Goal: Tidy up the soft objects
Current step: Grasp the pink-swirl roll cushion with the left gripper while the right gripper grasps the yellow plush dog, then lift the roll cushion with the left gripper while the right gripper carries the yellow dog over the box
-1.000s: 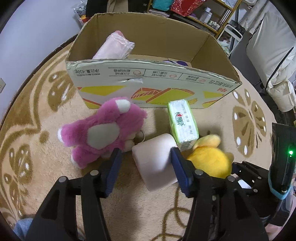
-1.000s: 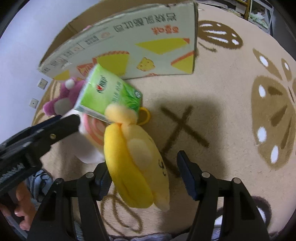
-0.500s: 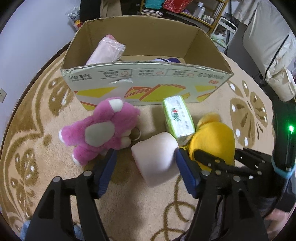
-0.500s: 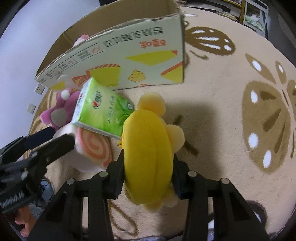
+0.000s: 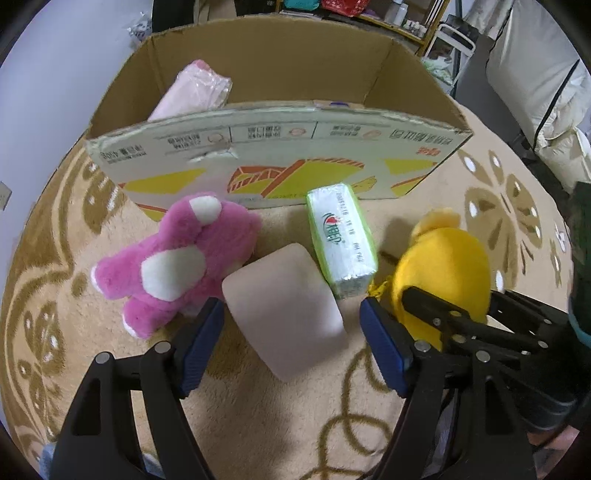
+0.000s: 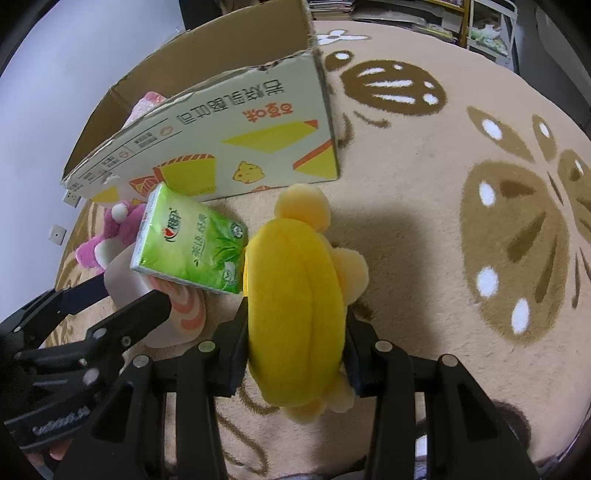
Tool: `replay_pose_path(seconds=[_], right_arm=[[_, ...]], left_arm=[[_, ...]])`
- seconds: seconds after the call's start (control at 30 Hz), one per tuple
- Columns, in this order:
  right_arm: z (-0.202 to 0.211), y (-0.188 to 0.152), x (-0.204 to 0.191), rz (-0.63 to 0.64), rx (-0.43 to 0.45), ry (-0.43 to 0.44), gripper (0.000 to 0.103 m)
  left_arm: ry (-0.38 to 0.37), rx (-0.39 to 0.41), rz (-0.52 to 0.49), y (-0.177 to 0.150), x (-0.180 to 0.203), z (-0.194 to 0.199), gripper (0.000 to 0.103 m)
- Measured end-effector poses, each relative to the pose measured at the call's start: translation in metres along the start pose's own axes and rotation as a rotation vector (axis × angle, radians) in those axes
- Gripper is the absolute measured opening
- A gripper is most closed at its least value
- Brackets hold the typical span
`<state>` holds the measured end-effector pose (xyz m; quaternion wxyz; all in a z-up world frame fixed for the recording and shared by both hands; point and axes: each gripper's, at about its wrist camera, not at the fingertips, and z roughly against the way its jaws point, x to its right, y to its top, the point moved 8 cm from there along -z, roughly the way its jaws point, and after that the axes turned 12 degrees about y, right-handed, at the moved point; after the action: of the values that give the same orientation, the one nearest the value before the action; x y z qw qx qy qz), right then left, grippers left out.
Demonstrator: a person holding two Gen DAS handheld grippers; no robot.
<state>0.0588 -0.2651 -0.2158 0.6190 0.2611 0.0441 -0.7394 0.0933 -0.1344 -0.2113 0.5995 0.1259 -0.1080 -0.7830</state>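
A yellow plush toy is squeezed between the pads of my right gripper, which is shut on it just above the rug. My left gripper points down over a pale pink roll plush. Its jaws are opening, with the roll between them and a gap at each pad. A green tissue pack leans on the roll. A magenta plush bear lies to the left. Behind them stands an open cardboard box holding a pink wrapped packet.
Everything lies on a beige rug with brown flower patterns. Shelves and white bedding stand behind the box to the right. A light wall with sockets is on the left.
My right gripper has shut on the yellow plush and raised it off the rug, away from the tissue pack. My left gripper's jaws have spread wider around the pink roll.
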Motion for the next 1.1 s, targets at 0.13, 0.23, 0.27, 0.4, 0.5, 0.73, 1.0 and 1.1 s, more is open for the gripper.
replay_pose_path(seconds=[0.13,0.23,0.27,0.4,0.5,0.73,1.0,1.1], right_arm=[[0.007,-0.005,0.004,-0.017,0.019,-0.005,0.045],[0.01,0.0,0.008,-0.016,0.037,0.001,0.045],[0.011,0.002,0.009,-0.015,0.042,0.005,0.045],[0.019,0.003,0.003,0.006,0.064,0.017,0.045],[0.025,0.006,-0.004,0.03,0.086,0.034,0.045],[0.037,0.009,-0.013,0.058,0.125,0.062,0.045],[0.049,0.006,-0.031,0.105,0.181,0.064,0.045],[0.06,0.006,-0.035,0.12,0.203,0.06,0.045]], left_arm=[[0.026,-0.02,-0.022,-0.005,0.003,-0.009,0.061],[0.036,-0.003,-0.03,-0.006,0.005,-0.01,0.054],[0.041,0.009,-0.032,-0.006,0.004,-0.009,0.051],[0.055,0.03,-0.047,-0.008,0.004,-0.005,0.045],[0.086,0.052,-0.07,-0.011,0.003,0.0,0.041],[0.143,0.087,-0.09,-0.02,-0.004,0.013,0.035],[0.188,0.118,-0.053,-0.023,-0.02,0.031,0.035],[0.212,0.146,-0.048,-0.022,-0.027,0.04,0.035]])
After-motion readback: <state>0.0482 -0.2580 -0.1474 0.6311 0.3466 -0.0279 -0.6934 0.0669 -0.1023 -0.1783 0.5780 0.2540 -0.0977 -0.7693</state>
